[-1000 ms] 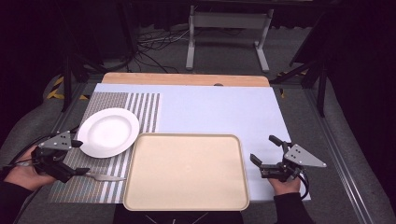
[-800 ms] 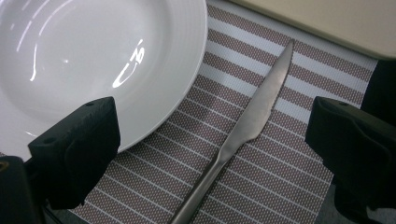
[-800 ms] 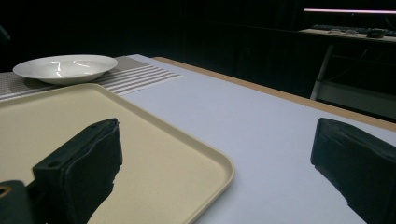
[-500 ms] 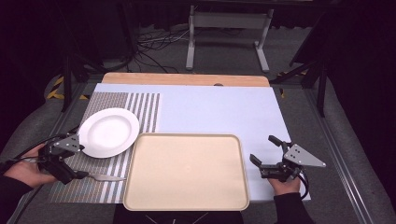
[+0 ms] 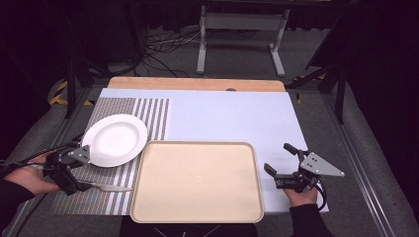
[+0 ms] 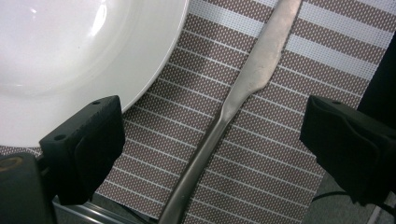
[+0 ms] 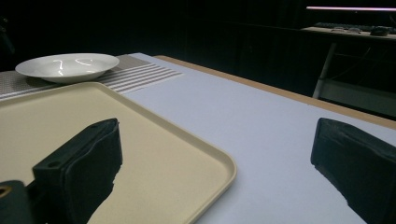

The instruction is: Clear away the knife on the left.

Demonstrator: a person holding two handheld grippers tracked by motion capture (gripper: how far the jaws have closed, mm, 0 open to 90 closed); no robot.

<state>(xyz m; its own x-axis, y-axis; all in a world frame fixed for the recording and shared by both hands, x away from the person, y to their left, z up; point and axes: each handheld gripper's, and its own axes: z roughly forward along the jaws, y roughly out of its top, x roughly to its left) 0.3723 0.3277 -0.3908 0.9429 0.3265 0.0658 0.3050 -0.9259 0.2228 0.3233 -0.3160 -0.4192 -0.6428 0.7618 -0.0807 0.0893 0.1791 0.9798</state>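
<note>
The left gripper (image 5: 63, 170) hangs over the near-left corner of the striped placemat (image 5: 148, 111), jaws spread wide and holding nothing. The butter knife (image 6: 233, 100) lies flat on the mat between the two jaws, handle toward the near edge, blade toward the tray (image 5: 197, 182). The white plate (image 5: 114, 139) sits on the same mat just beside the knife; in the left gripper view its rim passes close under the left-hand jaw.

Judged step: approach to grasp the knife handle.

Risks from this position:
- The knife lies flat and thin. Jaws closing above the mat surface would probably slide over the handle rather than seize it.
- The handle runs at a slant between the jaws. An off-axis closure could spin the knife on the mat or push it toward the table edge.
- The jaw nearest the plate may catch the rim on descent and shift or tip the plate.
- The woven mat could drag along with the jaws if they press down hard.

The right gripper (image 5: 291, 173) rests on the pale blue table cover (image 5: 227, 116) just right of the tray, jaws parted and empty. The tray is bare. It is hard to tell from the high view whether the knife tip touches the tray's left edge; it appears just short. Nothing else stands between the left gripper and the knife.
</note>
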